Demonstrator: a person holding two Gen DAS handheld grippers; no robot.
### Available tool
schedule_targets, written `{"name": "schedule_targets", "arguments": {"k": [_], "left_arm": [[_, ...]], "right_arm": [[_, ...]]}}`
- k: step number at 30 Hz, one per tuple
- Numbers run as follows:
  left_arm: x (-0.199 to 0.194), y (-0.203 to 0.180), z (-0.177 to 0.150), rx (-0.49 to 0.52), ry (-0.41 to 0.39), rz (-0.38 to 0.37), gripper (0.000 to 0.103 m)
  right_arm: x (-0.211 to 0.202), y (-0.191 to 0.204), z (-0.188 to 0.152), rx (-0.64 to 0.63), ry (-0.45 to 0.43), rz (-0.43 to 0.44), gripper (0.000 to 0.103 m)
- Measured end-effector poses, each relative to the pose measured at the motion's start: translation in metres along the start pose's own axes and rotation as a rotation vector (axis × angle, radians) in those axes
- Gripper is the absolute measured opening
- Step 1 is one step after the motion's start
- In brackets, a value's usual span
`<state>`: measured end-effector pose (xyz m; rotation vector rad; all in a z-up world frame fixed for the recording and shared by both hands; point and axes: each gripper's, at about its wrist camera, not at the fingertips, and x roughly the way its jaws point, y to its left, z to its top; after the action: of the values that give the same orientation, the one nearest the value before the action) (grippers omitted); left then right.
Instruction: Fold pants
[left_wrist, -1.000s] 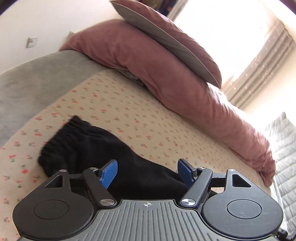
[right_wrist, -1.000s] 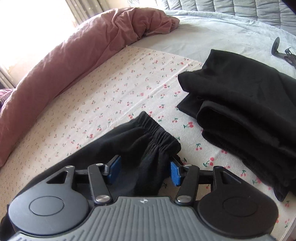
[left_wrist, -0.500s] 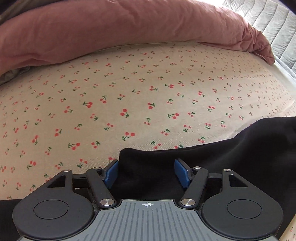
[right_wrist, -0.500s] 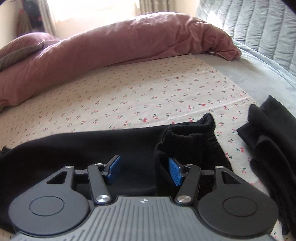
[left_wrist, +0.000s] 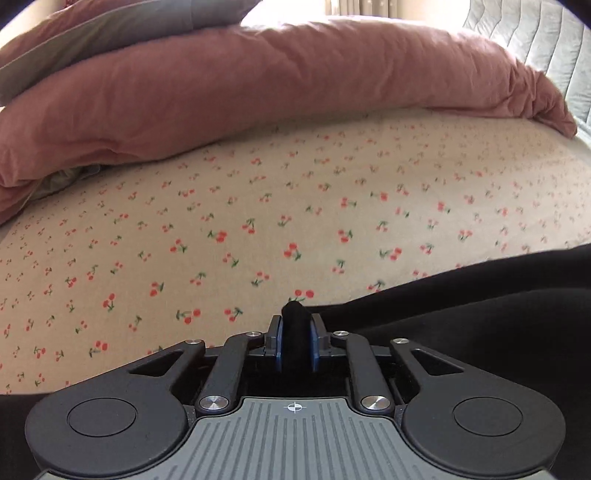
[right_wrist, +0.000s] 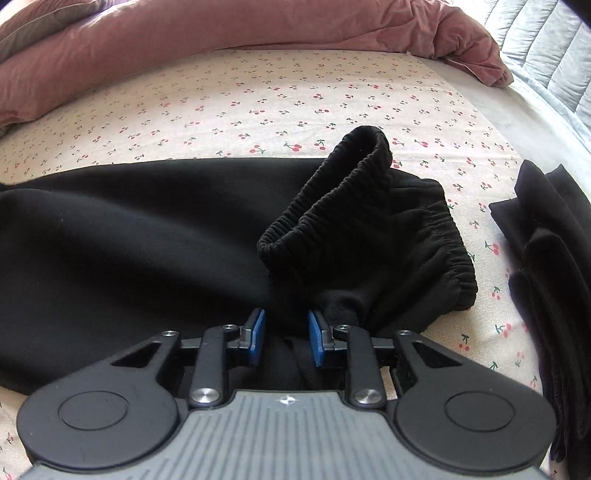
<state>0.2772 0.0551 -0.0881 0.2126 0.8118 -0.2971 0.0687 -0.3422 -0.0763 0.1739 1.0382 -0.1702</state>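
Observation:
Black pants (right_wrist: 147, 229) lie stretched across the cherry-print sheet (right_wrist: 295, 92), and their elastic waistband (right_wrist: 332, 195) stands up in a loop at the right end. My right gripper (right_wrist: 286, 332) sits just below that band. Its jaws are closing, and a bunch of black cloth is gathered between the blue pads (right_wrist: 258, 332). In the left wrist view the pants (left_wrist: 480, 332) fill the lower right. My left gripper (left_wrist: 295, 332) is at their edge, its jaws closing with the pads pressed on a narrow fold of black cloth that pokes up between them.
A pink duvet (left_wrist: 258, 92) is heaped along the far side of the bed, also seen as the pink duvet (right_wrist: 258, 26). A second pile of black clothing (right_wrist: 546, 258) lies close to the right of the pants. A grey quilted cover (right_wrist: 546, 55) is at the far right.
The left gripper moved from the elastic end to the pants' edge and closed on a fold. The right gripper rolled level, and its jaws narrowed on cloth below the waistband.

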Motion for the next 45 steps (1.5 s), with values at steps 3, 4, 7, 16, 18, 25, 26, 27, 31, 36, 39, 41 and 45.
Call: {"name": "schedule_targets", "arguments": {"k": [3, 4, 7, 16, 18, 25, 26, 27, 31, 36, 39, 41, 45], "left_arm": [[-0.013, 0.026, -0.001, -0.157, -0.034, -0.074, 0.02], [-0.016, 0.034, 0.0, -0.204, -0.042, -0.087, 0.022], [-0.029, 0.052, -0.002, -0.298, -0.075, -0.068, 0.032], [-0.049, 0.052, -0.013, -0.359, -0.092, -0.044, 0.034], [-0.055, 0.037, -0.015, -0.325, -0.087, -0.058, 0.034], [-0.067, -0.029, -0.035, -0.187, -0.033, -0.066, 0.034], [-0.068, -0.037, -0.041, -0.171, -0.009, -0.074, 0.034], [-0.069, -0.044, -0.048, -0.165, 0.022, -0.072, 0.034], [-0.084, -0.05, -0.076, -0.159, 0.029, -0.042, 0.035], [-0.107, -0.042, -0.102, -0.216, 0.032, -0.074, 0.036], [-0.12, -0.029, -0.115, -0.273, 0.03, -0.064, 0.036], [-0.128, -0.011, -0.12, -0.371, 0.027, -0.051, 0.038], [-0.154, 0.036, -0.136, -0.498, -0.04, 0.072, 0.047]], "right_arm": [[-0.006, -0.029, 0.007, 0.134, -0.023, -0.016, 0.016], [-0.01, -0.038, 0.009, 0.162, -0.038, -0.054, 0.016], [-0.021, -0.064, 0.01, 0.237, -0.091, -0.207, 0.029], [-0.057, -0.074, 0.01, 0.266, -0.309, -0.273, 0.049], [-0.053, -0.079, 0.014, 0.297, -0.296, -0.2, 0.049], [0.007, -0.034, 0.011, 0.085, -0.035, -0.151, 0.046], [0.013, -0.027, 0.01, 0.04, -0.033, -0.191, 0.046], [0.013, -0.022, 0.011, 0.026, -0.041, -0.211, 0.047], [0.004, -0.015, 0.015, 0.026, -0.078, -0.24, 0.047], [-0.024, 0.012, 0.014, -0.018, -0.205, -0.111, 0.048], [-0.009, 0.044, 0.001, -0.17, -0.088, -0.047, 0.053], [0.002, 0.066, -0.015, -0.3, -0.04, -0.109, 0.054], [-0.005, 0.073, -0.014, -0.306, -0.076, -0.138, 0.054]]}}
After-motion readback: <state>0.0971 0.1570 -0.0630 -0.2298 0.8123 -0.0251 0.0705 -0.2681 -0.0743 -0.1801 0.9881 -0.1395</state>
